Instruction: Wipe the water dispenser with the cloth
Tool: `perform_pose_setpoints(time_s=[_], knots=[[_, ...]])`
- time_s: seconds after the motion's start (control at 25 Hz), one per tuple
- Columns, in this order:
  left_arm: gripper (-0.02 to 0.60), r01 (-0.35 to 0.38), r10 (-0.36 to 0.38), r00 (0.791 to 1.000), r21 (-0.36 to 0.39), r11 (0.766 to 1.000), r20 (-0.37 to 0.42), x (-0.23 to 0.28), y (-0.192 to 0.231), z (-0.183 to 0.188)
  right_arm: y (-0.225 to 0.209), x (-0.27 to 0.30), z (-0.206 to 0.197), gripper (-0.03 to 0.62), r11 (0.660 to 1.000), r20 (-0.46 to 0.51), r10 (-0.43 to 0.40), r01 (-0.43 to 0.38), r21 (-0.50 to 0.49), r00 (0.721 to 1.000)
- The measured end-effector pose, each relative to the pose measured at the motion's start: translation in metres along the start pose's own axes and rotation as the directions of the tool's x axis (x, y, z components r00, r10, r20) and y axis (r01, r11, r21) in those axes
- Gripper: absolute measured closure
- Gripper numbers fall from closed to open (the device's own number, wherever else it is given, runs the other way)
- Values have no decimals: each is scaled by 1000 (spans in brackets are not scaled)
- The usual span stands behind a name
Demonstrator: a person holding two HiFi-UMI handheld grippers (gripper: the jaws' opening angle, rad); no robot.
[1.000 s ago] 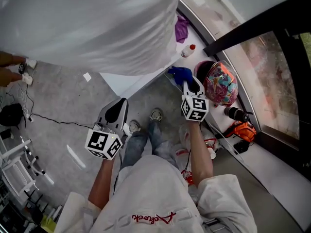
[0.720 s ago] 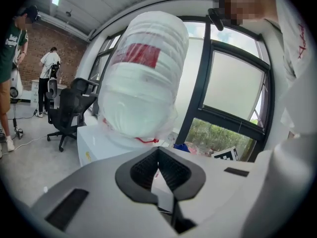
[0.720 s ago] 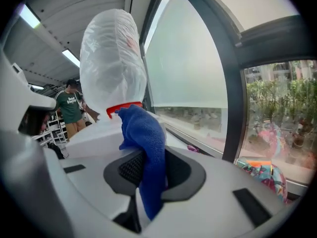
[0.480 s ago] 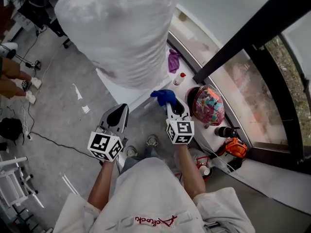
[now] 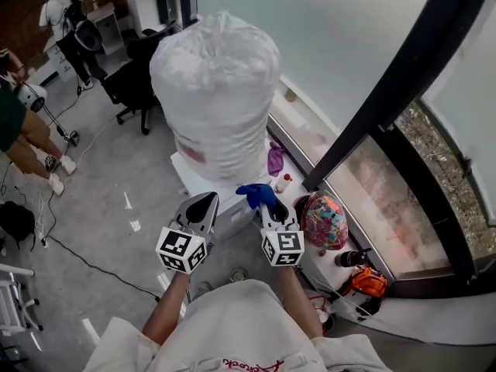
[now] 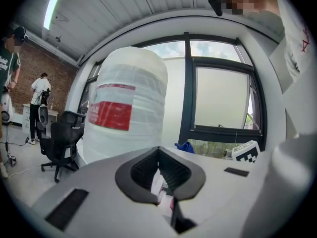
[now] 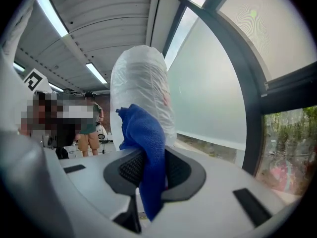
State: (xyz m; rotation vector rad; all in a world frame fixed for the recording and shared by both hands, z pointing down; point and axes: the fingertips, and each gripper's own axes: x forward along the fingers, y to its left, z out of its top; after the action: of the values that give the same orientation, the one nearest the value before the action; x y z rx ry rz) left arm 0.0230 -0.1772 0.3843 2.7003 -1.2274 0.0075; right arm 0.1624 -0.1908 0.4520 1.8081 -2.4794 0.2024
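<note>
The water dispenser's big bottle (image 5: 217, 99), wrapped in clear plastic, stands on a white cabinet (image 5: 190, 173) in front of me. It also fills the left gripper view as the bottle (image 6: 124, 113) with a red label, and the bottle (image 7: 143, 93) rises behind the cloth in the right gripper view. My right gripper (image 5: 266, 205) is shut on a blue cloth (image 5: 256, 194), held just below and to the right of the bottle. The cloth (image 7: 148, 152) hangs between the jaws. My left gripper (image 5: 203, 205) is shut and empty, beside the cabinet.
A window ledge (image 5: 310, 142) runs to the right with a purple rag (image 5: 275, 159), a small red-capped bottle (image 5: 283, 183), a colourful helmet (image 5: 324, 222) and an orange tool (image 5: 364, 281). An office chair (image 5: 136, 87) and people (image 5: 31, 142) stand at the left.
The head view has tilted upward, so the whole bottle and the room now show. Both grippers have risen toward the dispenser, the right one still holding the cloth.
</note>
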Motion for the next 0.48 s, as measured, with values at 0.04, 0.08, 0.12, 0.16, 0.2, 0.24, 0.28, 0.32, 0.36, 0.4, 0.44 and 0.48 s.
perform_pose_setpoints(time_s=[0.04, 0.08, 0.12, 0.16, 0.2, 0.24, 0.28, 0.32, 0.36, 0.4, 0.44, 0.48], knots=[[571, -1, 1, 1000, -1, 1000, -6, -2, -2, -3, 3, -4, 2, 502, 1000, 3, 4, -4, 3, 1000], [572, -2, 2, 1000, -2, 1000, -13, -5, -3, -6, 7, -7, 3, 502, 1000, 6, 9, -9, 5, 1000], [571, -4, 4, 1000, -4, 1000, -18, -8, -4, -8, 11, -11, 6, 502, 1000, 10, 15, -15, 6, 1000], [572, -6, 5, 1000, -7, 1000, -23, -11, -6, -11, 17, -16, 8, 502, 1000, 13, 22, -23, 8, 1000], [571, -7, 6, 1000, -10, 1000, -28, -17, -9, -13, 24, -24, 10, 502, 999, 16, 30, -30, 12, 999], [572, -6, 6, 999, -13, 1000, -31, -23, -11, -16, 32, -32, 12, 502, 999, 21, 35, -36, 16, 999], [572, -3, 3, 999, -15, 1000, -33, -29, -14, -17, 40, -40, 14, 502, 999, 28, 37, -37, 18, 999], [572, 2, -2, 999, -16, 1000, -34, -36, -17, -18, 48, -48, 17, 502, 999, 33, 35, -35, 21, 999], [572, 7, -8, 999, -18, 1000, -34, -43, -21, -20, 55, -58, 19, 502, 999, 35, 30, -31, 26, 999], [572, 12, -13, 999, -19, 1000, -34, -50, -25, -21, 63, -68, 20, 502, 999, 37, 26, -27, 29, 999], [572, 17, -17, 999, -19, 1000, -33, -57, -29, -21, 71, -78, 21, 502, 999, 38, 23, -25, 30, 999], [571, 22, -23, 999, -18, 1000, -31, -64, -33, -21, 80, -88, 21, 502, 999, 39, 22, -23, 29, 999]])
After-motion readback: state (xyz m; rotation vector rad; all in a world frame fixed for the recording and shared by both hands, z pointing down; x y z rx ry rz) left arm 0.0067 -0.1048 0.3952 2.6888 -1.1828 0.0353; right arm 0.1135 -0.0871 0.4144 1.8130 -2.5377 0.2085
